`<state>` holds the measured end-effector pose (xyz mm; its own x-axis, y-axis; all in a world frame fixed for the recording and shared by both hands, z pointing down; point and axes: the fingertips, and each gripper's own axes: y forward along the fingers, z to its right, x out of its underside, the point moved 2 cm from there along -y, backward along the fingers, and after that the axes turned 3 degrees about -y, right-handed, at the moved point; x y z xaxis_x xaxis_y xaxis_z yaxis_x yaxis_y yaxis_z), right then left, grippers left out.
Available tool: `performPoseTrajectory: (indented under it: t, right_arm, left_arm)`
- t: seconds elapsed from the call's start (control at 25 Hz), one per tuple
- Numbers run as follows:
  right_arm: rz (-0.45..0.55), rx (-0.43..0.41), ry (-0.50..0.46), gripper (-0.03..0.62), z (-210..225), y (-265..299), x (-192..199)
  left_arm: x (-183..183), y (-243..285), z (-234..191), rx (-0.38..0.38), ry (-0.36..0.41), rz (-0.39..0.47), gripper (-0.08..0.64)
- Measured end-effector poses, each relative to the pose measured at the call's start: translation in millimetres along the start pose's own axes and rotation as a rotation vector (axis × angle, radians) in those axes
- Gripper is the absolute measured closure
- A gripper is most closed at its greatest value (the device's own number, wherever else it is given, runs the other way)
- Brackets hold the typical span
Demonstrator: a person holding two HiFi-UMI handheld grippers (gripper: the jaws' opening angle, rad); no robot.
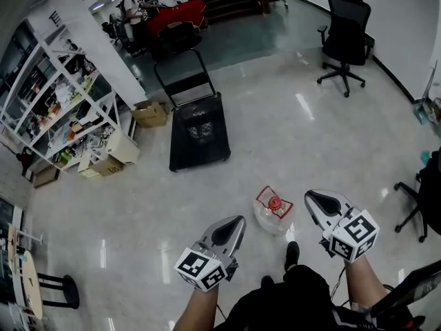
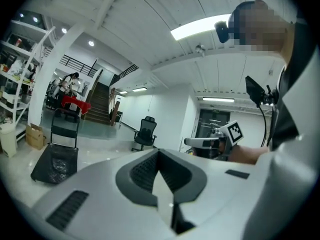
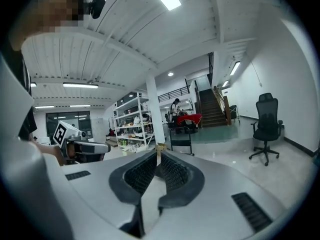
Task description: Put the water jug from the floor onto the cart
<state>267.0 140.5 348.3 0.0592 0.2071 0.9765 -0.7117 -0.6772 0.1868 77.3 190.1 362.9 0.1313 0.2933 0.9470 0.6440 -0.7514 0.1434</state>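
The clear water jug [image 1: 273, 211] with a red cap and red handle stands upright on the glossy floor, between my two grippers. The black flat cart [image 1: 200, 131] with its upright push handle stands farther off, behind and to the left of the jug. My left gripper [image 1: 238, 221] is held just left of the jug, and its jaws meet at the tip with nothing in them. My right gripper [image 1: 311, 196] is just right of the jug, also shut and empty. In the left gripper view the cart [image 2: 54, 165] shows at the far left. The jug is hidden in both gripper views.
A black office chair [image 1: 346, 36] stands at the back right. White shelving [image 1: 65, 109] and cardboard boxes [image 1: 150, 113] line the left side. A person sits at a red-covered table [image 1: 176, 14] far back. Another chair base [image 1: 413, 212] is at the right edge.
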Motion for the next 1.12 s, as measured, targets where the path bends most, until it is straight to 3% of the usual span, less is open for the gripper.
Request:
performPoseTrajectory:
  t: [0.16, 0.28, 0.44, 0.56, 0.68, 0.92, 1.12]
  right_arm:
    - [0.000, -0.012, 0.022, 0.587, 47, 31, -1]
    - [-0.021, -0.032, 0.050, 0.549, 79, 51, 9]
    - [-0.093, -0.039, 0.105, 0.517, 119, 82, 41]
    - [-0.188, -0.039, 0.214, 0.491, 134, 101, 90]
    - [-0.280, -0.022, 0.322, 0.472, 142, 113, 143]
    - [-0.450, 0.061, 0.527, 0.432, 164, 151, 268]
    - [-0.580, 0.182, 0.724, 0.426, 170, 164, 376]
  left_arm:
    - [-9, 41, -12, 0.034, -0.014, -0.020, 0.560]
    - [-6, 76, -32, -0.015, 0.024, -0.057, 0.560]
    - [17, 117, -66, -0.059, 0.000, -0.117, 0.560]
    - [55, 133, -91, -0.073, -0.060, -0.204, 0.560]
    - [98, 144, -114, -0.067, -0.168, -0.261, 0.560]
    - [196, 176, -173, -0.127, -0.290, -0.387, 0.560]
    - [282, 183, -218, -0.187, -0.393, -0.487, 0.560]
